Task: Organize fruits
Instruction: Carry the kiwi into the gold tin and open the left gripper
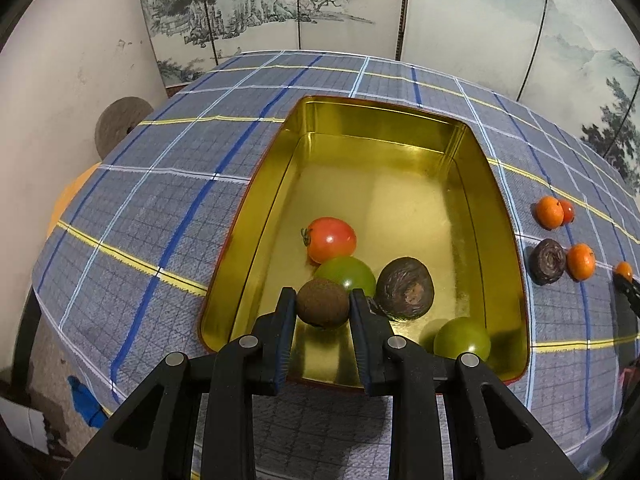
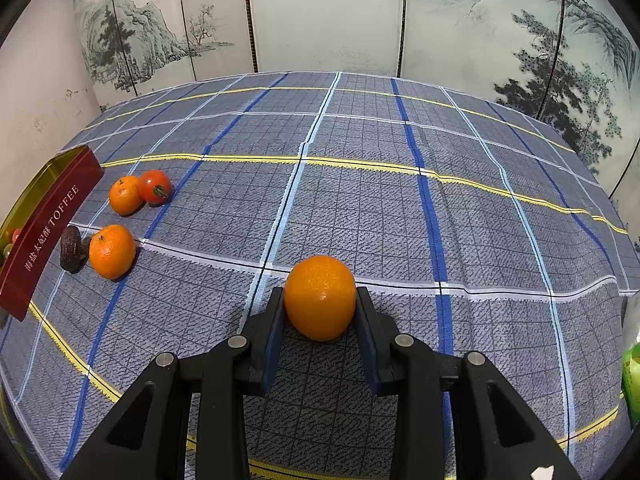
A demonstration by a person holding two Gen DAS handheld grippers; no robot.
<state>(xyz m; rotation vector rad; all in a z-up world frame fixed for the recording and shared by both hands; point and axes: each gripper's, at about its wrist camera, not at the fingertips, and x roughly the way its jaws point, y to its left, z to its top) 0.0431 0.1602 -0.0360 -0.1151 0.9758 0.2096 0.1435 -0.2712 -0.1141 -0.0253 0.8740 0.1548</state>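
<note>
My left gripper [image 1: 322,300] is shut on a small brown round fruit [image 1: 322,302] and holds it over the near end of the gold tin [image 1: 256,184]. In the tin lie a red tomato [image 1: 332,239], two green fruits [image 1: 349,276] [image 1: 462,339] and a dark wrinkled fruit [image 1: 405,289]. My right gripper [image 2: 320,300] is shut on an orange [image 2: 320,297] just above the checked cloth; it also shows at the right edge of the left wrist view [image 1: 624,280].
On the cloth right of the tin lie two oranges [image 2: 126,195] [image 2: 112,251], a red tomato [image 2: 155,186] and a dark wrinkled fruit [image 2: 71,249]. The tin's red side [image 2: 48,224] reads TOFFEE. A green object [image 2: 632,376] is at the right edge. A painted screen stands behind.
</note>
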